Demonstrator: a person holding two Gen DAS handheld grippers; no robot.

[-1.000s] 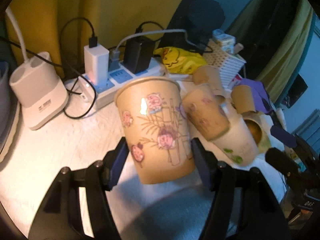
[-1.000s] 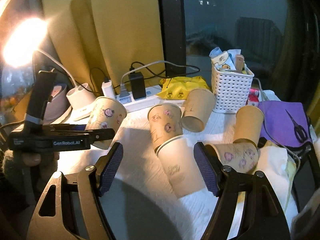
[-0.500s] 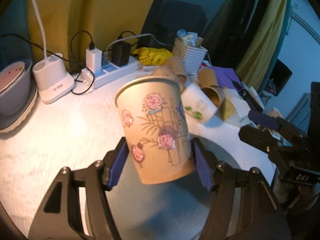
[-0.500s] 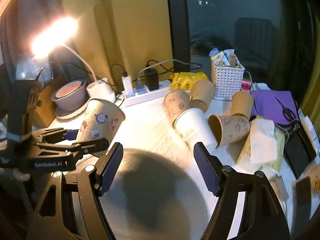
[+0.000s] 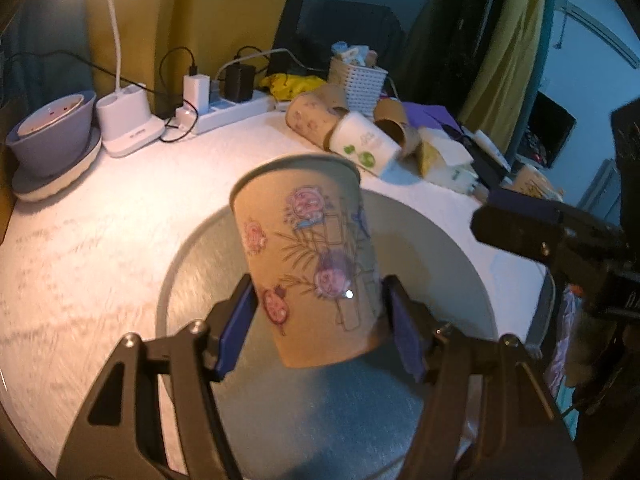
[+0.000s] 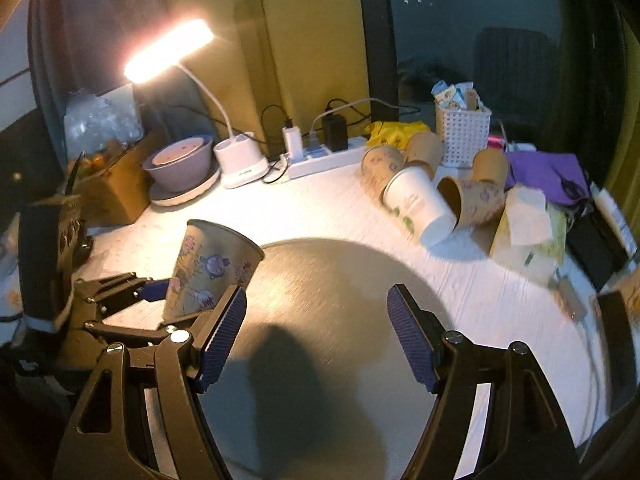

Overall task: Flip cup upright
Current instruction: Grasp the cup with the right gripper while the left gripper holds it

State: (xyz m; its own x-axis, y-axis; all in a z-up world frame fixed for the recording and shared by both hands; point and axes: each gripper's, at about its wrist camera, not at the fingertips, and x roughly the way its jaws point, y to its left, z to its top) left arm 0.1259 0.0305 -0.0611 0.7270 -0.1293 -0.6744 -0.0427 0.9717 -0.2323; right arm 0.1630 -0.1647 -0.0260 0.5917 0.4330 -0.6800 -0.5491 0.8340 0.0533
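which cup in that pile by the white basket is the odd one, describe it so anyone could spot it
Start at the white lattice basket at the back of the table, right of the power strip. In front of it lies a heap of tipped-over paper cups. The one meant is the white cup with green leaf prints, on its side; all its neighbours are brown.

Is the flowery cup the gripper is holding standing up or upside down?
Upright, a bit tilted: the cup shows its open rim on top, narrow base below, clamped in the left gripper.
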